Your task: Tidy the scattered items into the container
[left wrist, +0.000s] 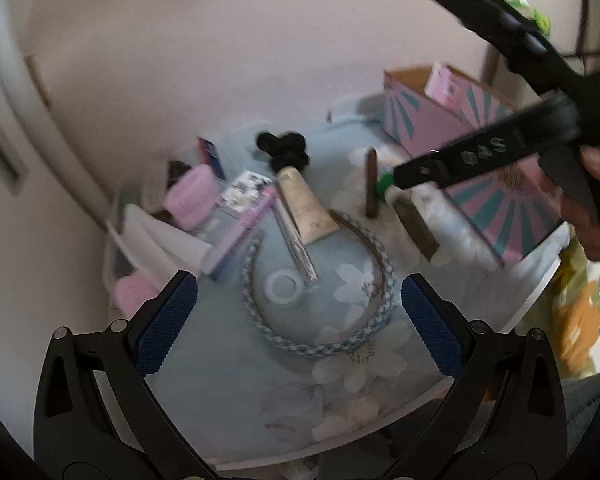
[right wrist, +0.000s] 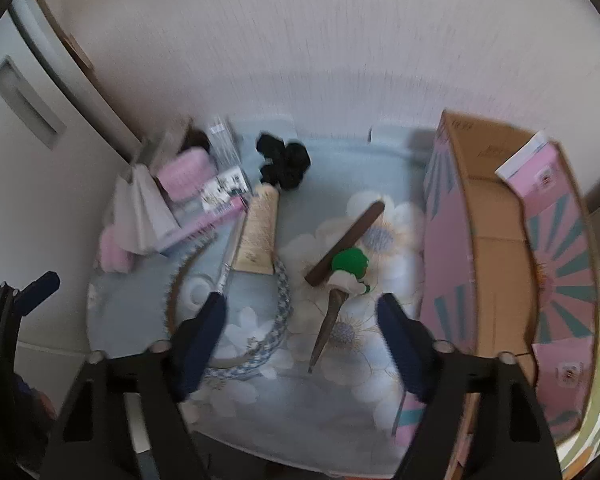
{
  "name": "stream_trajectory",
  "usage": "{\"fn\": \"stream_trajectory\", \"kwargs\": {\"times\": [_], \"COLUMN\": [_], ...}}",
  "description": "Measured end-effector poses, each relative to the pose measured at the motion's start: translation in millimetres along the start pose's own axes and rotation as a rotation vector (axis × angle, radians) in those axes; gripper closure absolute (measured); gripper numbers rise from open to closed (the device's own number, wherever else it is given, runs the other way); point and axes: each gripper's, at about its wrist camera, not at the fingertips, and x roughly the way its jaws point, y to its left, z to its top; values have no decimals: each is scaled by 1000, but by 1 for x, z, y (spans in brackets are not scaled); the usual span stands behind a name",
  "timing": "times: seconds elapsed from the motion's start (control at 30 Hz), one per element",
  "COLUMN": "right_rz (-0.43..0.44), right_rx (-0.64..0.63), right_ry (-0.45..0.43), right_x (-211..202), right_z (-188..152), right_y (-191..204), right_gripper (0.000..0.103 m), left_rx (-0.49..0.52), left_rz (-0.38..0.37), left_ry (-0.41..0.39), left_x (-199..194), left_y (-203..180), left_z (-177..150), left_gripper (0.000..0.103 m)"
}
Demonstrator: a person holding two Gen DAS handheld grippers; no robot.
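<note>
Left wrist view: left gripper [left wrist: 300, 324] is hanging over the near edge of the floral tablecloth [left wrist: 236, 384] with its blue pads spread wide and nothing between them, framing the braided headband [left wrist: 382, 264], which is lying flat in the middle, probably lined up as this hand's pick. The beige tube [left wrist: 306, 208] and a silver strip [left wrist: 296, 246] are lying across the headband's far side, so lifting the band first could drag them. A black scrunchie [left wrist: 282, 148] is sitting farther back; pink packets and boxes [left wrist: 192, 196] are piling up at far left against the wall. The right gripper is reaching in from the upper right, tip at the green-and-white piece [left wrist: 384, 188] beside two brown sticks [left wrist: 371, 182]; from here I cannot tell how its jaws stand. Right wrist view: right gripper [right wrist: 302, 320] is pointing steeply down with jaws partly apart and empty, straddling the brown pointed stick [right wrist: 330, 322] and the green-and-white piece [right wrist: 350, 266], not touching either; likely setting up a grasp. The pink container box [right wrist: 496, 216] is standing open just to the right, one pink packet [right wrist: 536, 172] leaning inside, placed close so drops are short. Most items are still out on the cloth.
</note>
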Motion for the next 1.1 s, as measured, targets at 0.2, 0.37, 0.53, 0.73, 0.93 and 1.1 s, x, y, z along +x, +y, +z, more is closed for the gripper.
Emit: {"fn": "stream_trajectory", "kwargs": {"times": [0.2,0.37,0.53,0.73,0.93,1.1], "right_rz": [-7,-23,-4,2,-16,-39], "right_rx": [17,28,48,63,41,32], "right_ry": [64,107,103,96,81,74], "right_x": [50,78,87,93,93,92], "right_z": [-3,-7,-10,-8,-3,-1], "right_y": [-13,-21,-28,-37,-38,-41], "right_gripper": [40,58,58,58,61,76], "left_rx": [112,167,202,216,180,164], "left_rz": [-20,-76,-124,-176,-215,-232], "left_ry": [43,69,99,160,168,169], "left_x": [38,63,79,97,100,97], "left_y": [-24,-39,-52,-62,-61,-64], "left_z": [-14,-23,-32,-40,-41,-41], "left_gripper": [1,4,13,28,39,53]}}
